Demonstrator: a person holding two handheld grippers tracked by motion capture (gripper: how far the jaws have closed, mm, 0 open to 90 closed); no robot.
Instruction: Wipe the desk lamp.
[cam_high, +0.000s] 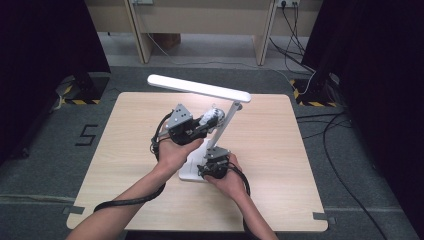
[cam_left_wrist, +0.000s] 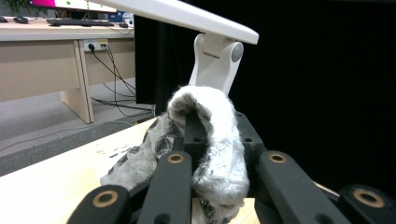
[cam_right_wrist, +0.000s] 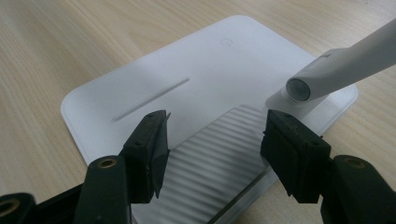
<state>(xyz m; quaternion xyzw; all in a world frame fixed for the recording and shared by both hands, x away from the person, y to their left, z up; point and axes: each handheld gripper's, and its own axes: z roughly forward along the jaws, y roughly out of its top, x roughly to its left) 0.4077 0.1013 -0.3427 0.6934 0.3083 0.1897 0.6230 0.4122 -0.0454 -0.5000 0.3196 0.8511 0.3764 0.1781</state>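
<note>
Left hand-held gripper (cam_left_wrist: 212, 140) grasps a grey cloth (cam_left_wrist: 215, 140) near the lamp arm (cam_high: 226, 124). Right hand-held gripper (cam_right_wrist: 215, 149), released, hovers over the lamp base (cam_right_wrist: 187, 84) on the counter (cam_high: 280, 150).

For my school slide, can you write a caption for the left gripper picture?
The left gripper pinches a grey cloth just below the white desk lamp at the table's edge.

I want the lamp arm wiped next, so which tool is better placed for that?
Probably the left tool: it grips the grey cloth beside the lamp arm. The right tool hangs open over the lamp base.
</note>
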